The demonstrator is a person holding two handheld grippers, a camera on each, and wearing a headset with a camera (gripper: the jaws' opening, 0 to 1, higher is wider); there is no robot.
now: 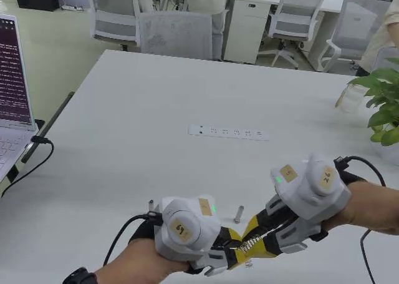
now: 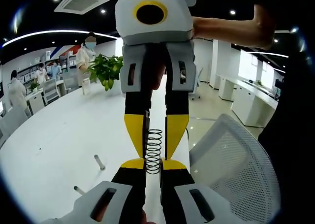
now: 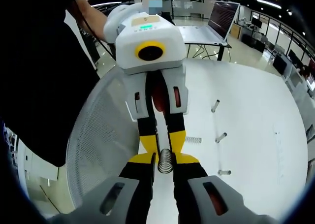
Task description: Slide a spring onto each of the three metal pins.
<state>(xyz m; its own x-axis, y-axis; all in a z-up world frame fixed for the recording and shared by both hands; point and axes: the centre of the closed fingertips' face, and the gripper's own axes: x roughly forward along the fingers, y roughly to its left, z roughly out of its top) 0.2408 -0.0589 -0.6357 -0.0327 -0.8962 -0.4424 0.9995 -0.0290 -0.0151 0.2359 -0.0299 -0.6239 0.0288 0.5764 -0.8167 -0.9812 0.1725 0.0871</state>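
A small steel spring [image 1: 249,245] hangs in the air between my two grippers, which meet tip to tip above the table's near edge. The left gripper [image 1: 234,253] is shut on one end of the spring [image 2: 154,157]. Facing it, the right gripper [image 1: 257,241] is shut on the other end [image 3: 165,161]. One metal pin [image 1: 151,205] stands just left of the left gripper, another pin [image 1: 238,214] between the two. In the right gripper view a third pin [image 3: 224,173] stands on the table near a loose spring [image 3: 193,140].
A white power strip [image 1: 229,133] lies mid-table. An open laptop [image 1: 12,109] with a black cable [image 1: 37,162] is at the left edge, a green plant [image 1: 383,103] at the right. A grey mesh chair [image 2: 236,165] stands below the grippers; office chairs stand beyond the table.
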